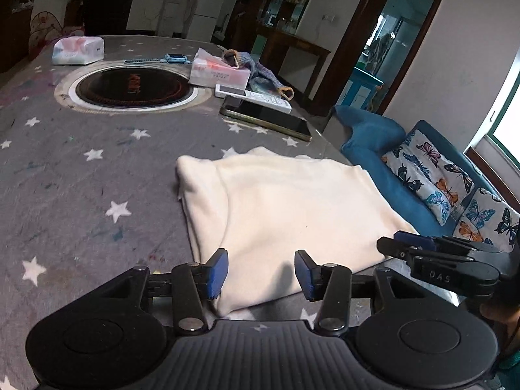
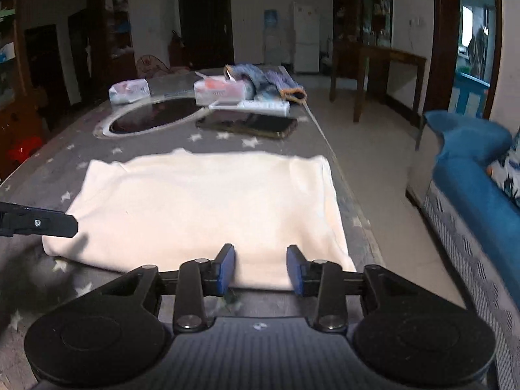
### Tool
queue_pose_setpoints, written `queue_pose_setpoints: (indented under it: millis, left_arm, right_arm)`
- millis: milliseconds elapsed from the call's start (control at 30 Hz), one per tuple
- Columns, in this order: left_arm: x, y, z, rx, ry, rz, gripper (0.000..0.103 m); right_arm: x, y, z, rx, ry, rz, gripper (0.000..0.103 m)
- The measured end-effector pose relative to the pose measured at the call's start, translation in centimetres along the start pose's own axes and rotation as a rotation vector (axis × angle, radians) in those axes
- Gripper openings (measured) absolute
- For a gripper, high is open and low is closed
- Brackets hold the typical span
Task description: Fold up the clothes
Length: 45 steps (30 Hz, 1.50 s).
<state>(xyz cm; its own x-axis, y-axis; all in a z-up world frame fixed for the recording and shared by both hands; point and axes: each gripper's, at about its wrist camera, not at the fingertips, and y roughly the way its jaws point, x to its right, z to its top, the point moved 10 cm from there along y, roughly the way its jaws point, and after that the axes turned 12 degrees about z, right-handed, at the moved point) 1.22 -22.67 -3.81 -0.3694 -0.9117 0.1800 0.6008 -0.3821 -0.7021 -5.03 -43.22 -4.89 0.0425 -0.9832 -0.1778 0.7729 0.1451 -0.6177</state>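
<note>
One grey table [image 1: 65,169] printed with white stars carries everything, with one round dark hob [image 1: 133,87] sunk into its far half. One cream garment [image 2: 201,201], folded into a flat rectangle, lies on the near part of the table beside its right edge, and is the only piece of clothing laid out for folding. Two grippers hover over its near edge: the left gripper [image 1: 260,274] has its two blue pads parted to a middling gap with cloth showing between them but neither pad pressing it, and the right gripper [image 2: 261,269] stands likewise, part-open and holding nothing. Beyond the garment lie one dark tablet [image 1: 266,118], two tissue packs [image 1: 78,51], one white remote [image 1: 253,94], one bundle of blue knitted cloth [image 2: 269,79] and one blue watch [image 1: 172,57]. Off the table to the right stands one blue sofa [image 1: 367,136] with two butterfly cushions [image 1: 429,172].
</note>
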Motion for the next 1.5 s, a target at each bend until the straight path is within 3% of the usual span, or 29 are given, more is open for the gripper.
queue_pose_setpoints:
  millis: [267, 400, 533, 900, 1133, 1500]
  left_arm:
    - [-0.3, -0.7, -0.4, -0.005, -0.003, 0.026, 0.049]
    - [-0.6, -1.4, -0.5, -0.017, 0.005, 0.059, 0.061]
    - [-1.2, -1.9, -0.9, -0.017, 0.012, 0.089, 0.062]
    - [-2.5, -3.1, -2.0, -0.026, 0.007, 0.151, 0.081]
    - [-2.6, -4.1, -2.8, -0.023, 0.010, 0.167, 0.090]
    - [-2.8, -4.9, -3.8, -0.020, 0.007, 0.184, 0.102]
  right_arm:
    - [-2.1, 0.1, 0.1, 0.003, -0.022, 0.031, 0.046]
    - [-2.9, 0.6, -0.3, -0.006, -0.027, 0.024, 0.051]
    - [-3.5, -0.1, -0.2, 0.005, -0.021, 0.032, 0.052]
    - [-4.5, -1.1, -1.3, 0.006, 0.002, 0.018, 0.068]
    - [-5.1, -1.9, -2.0, 0.010, 0.018, 0.010, 0.078]
    - [-5.4, -2.4, -3.1, 0.004, 0.061, -0.002, 0.085]
